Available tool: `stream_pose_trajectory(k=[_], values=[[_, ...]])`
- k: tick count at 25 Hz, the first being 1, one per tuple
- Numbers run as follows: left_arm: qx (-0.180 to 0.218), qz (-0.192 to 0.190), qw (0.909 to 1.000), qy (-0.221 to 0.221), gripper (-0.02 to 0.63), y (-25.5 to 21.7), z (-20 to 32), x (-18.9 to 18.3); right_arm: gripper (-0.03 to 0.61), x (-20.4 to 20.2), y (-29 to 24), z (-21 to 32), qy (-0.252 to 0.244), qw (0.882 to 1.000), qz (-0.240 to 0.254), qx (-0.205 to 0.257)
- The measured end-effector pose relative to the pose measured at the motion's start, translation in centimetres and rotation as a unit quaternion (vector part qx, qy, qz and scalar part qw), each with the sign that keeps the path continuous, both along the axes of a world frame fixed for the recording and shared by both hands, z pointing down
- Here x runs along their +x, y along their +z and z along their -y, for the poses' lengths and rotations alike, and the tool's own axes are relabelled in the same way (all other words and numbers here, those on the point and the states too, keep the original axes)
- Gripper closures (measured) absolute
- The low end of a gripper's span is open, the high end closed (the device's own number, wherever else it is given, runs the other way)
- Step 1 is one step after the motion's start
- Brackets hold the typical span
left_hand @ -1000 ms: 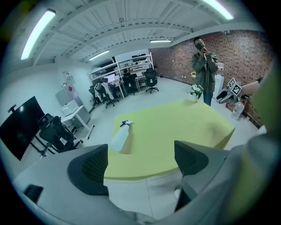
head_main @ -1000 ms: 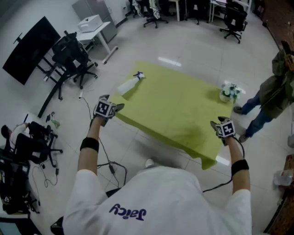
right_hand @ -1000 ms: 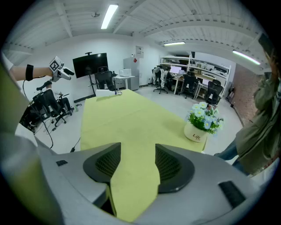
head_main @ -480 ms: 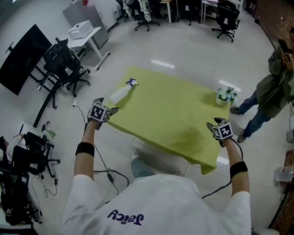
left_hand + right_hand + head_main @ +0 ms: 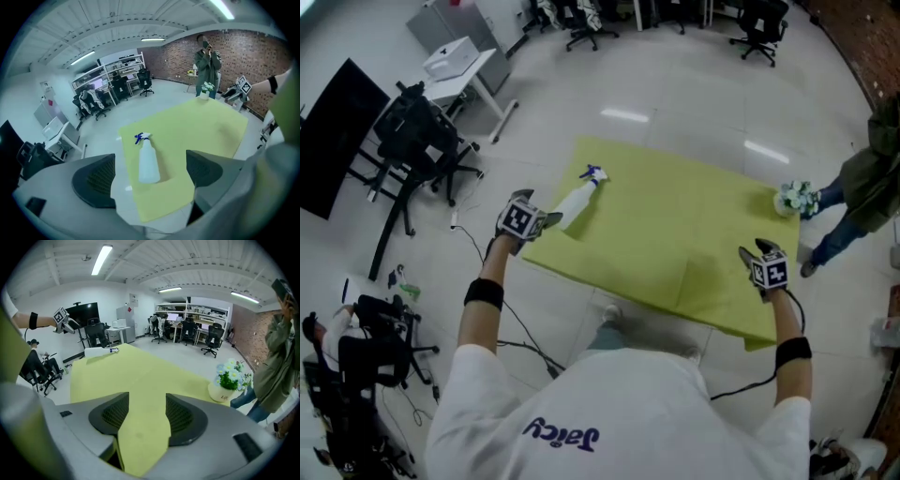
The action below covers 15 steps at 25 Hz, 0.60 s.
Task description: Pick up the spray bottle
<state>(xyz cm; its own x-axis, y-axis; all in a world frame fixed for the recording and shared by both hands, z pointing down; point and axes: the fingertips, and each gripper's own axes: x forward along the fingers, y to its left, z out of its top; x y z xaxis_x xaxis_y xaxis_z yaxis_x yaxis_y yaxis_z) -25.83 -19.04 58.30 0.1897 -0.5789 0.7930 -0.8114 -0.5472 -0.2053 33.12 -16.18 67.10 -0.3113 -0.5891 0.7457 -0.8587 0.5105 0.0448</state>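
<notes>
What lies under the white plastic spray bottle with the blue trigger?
The white plastic spray bottle lies on its side directly on the yellow-green cloth, near a corner. The cloth hides the table surface beneath it.

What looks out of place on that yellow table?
The spray bottle lies on its side near a corner of the table instead of standing. The flower pot at another corner stands upright; no spill shows.

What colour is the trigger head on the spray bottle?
Blue, on the white spray bottle; clearest in the left gripper view.
</notes>
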Motion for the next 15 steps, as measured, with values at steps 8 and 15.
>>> stream_pose_trajectory(k=[8, 15], values=[[-0.012, -0.016, 0.9973, 0.071, 0.133, 0.3, 3.5, -3.8, 0.321, -8.5, -0.5, 2.3, 0.018, 1.000, -0.008, -0.001], [-0.016, -0.029, 0.9965, 0.076, 0.133, 1.3, 5.4, -8.7, 0.321, -14.1, -2.3, 3.6, 0.031, 0.999, -0.001, 0.034]])
